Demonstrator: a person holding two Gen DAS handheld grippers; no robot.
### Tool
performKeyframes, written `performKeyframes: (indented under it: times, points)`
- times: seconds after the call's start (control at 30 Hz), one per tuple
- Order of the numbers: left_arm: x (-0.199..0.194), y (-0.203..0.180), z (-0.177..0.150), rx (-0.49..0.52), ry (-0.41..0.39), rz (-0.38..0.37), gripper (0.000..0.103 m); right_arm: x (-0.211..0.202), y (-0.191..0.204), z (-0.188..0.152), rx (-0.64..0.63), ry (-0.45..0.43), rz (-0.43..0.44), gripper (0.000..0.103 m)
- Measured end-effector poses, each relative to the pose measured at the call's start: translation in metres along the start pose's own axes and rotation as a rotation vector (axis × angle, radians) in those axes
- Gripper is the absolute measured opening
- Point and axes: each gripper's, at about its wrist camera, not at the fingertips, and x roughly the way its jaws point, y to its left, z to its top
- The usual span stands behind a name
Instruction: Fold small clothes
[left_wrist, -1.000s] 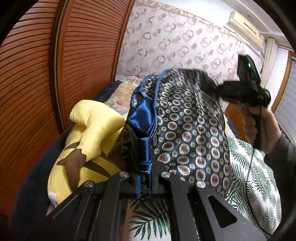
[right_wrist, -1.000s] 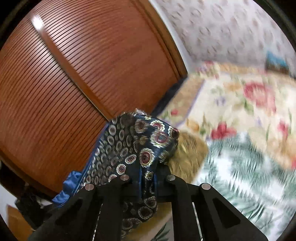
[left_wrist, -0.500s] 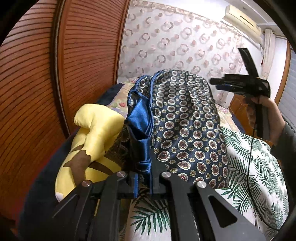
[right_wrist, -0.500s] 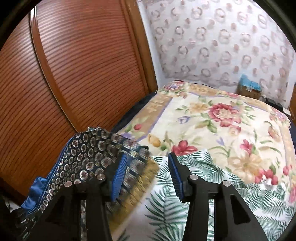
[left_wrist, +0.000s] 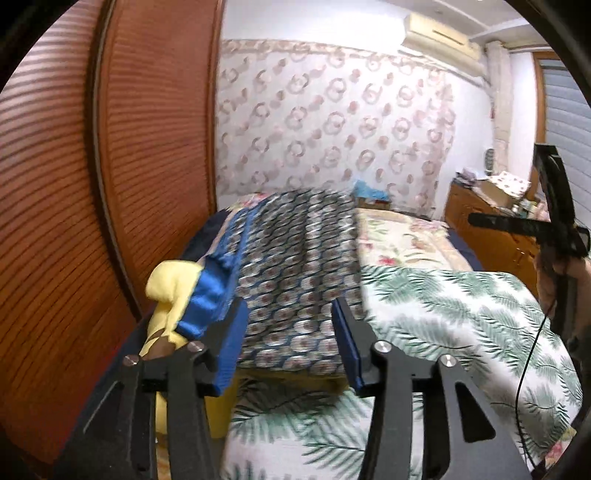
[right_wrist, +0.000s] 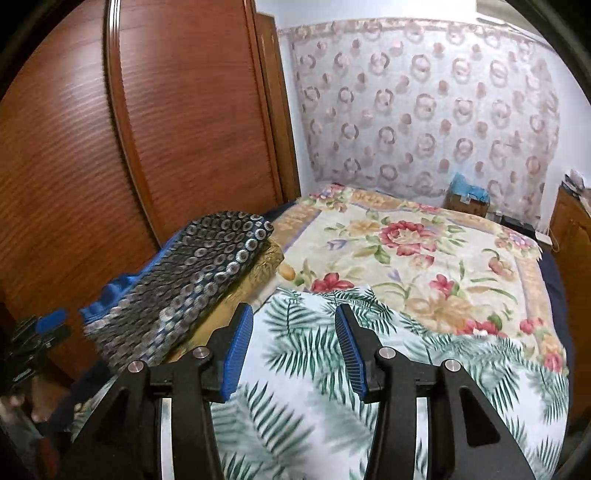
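A folded dark-blue patterned garment (left_wrist: 295, 266) with a shiny blue band (left_wrist: 212, 295) lies on a stack at the left side of the bed, motion-blurred. My left gripper (left_wrist: 288, 343) is open just in front of it, jaws apart on either side of its near edge, holding nothing. My right gripper (right_wrist: 293, 350) is open and empty above the palm-leaf sheet (right_wrist: 332, 387); the garment (right_wrist: 199, 273) lies to its left. The right gripper also shows in the left wrist view (left_wrist: 554, 221), held up at the right.
A yellow plush toy (left_wrist: 170, 295) lies left of the garment, against the brown louvred wardrobe doors (left_wrist: 110, 184). A floral blanket (right_wrist: 424, 258) covers the far bed. A wooden dresser (left_wrist: 491, 229) stands at the right. A blue box (right_wrist: 467, 195) sits by the curtained wall.
My left gripper has opened and let go of the garment, which has dropped onto the stack. My right gripper, which released half a second ago, has pulled away to the right.
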Motion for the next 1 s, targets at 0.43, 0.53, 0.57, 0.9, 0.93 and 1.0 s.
performKeyframes:
  times: [0.43, 0.53, 0.57, 0.9, 0.93, 1.0]
  points:
    - [-0.049, -0.106, 0.015, 0.120, -0.092, -0.153, 0.080, -0.128, -0.001, -0.070, 0.020, -0.087, -0.094, 0.070]
    - [-0.057, -0.129, 0.017, 0.135, -0.098, -0.187, 0.080, -0.160, 0.005, -0.087, 0.035, -0.113, -0.126, 0.071]
    - [-0.057, -0.138, 0.016, 0.140, -0.093, -0.187, 0.080, -0.169, 0.006, -0.093, 0.042, -0.124, -0.143, 0.071]
    - [-0.062, -0.185, 0.017, 0.152, -0.076, -0.196, 0.080, -0.228, 0.025, -0.132, 0.075, -0.210, -0.279, 0.071]
    - [-0.063, -0.187, 0.015, 0.154, -0.076, -0.195, 0.080, -0.231, 0.027, -0.135, 0.077, -0.212, -0.282, 0.071]
    - [-0.064, -0.191, 0.015, 0.158, -0.077, -0.195, 0.080, -0.230, 0.033, -0.139, 0.081, -0.213, -0.285, 0.071]
